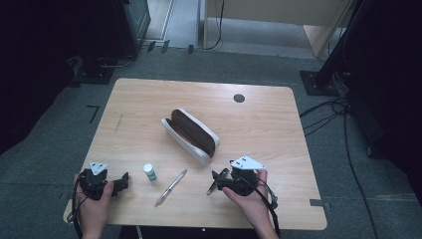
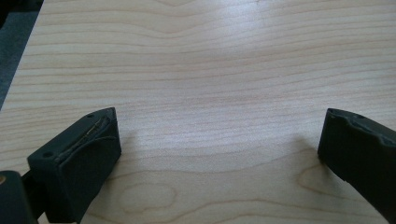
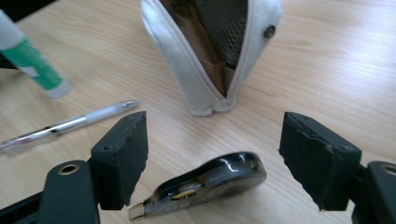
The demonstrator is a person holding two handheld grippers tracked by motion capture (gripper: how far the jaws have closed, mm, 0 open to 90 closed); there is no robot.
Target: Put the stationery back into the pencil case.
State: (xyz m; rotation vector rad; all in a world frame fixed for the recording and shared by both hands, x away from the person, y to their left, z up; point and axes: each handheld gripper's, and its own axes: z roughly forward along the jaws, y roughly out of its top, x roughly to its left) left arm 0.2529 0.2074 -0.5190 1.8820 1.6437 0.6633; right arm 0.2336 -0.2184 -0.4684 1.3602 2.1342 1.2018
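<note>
At table centre, white pouch lies unzipped, brown lining showing, long axis 10-to-4 o'clock; at its 7 o'clock, pen and glue stick, near each other, apart; right gripper at pouch's 5 o'clock, jaws wide, correction tape flat on table between them, touching neither; left gripper at table's 8 o'clock, jaws wide over bare wood.
</note>
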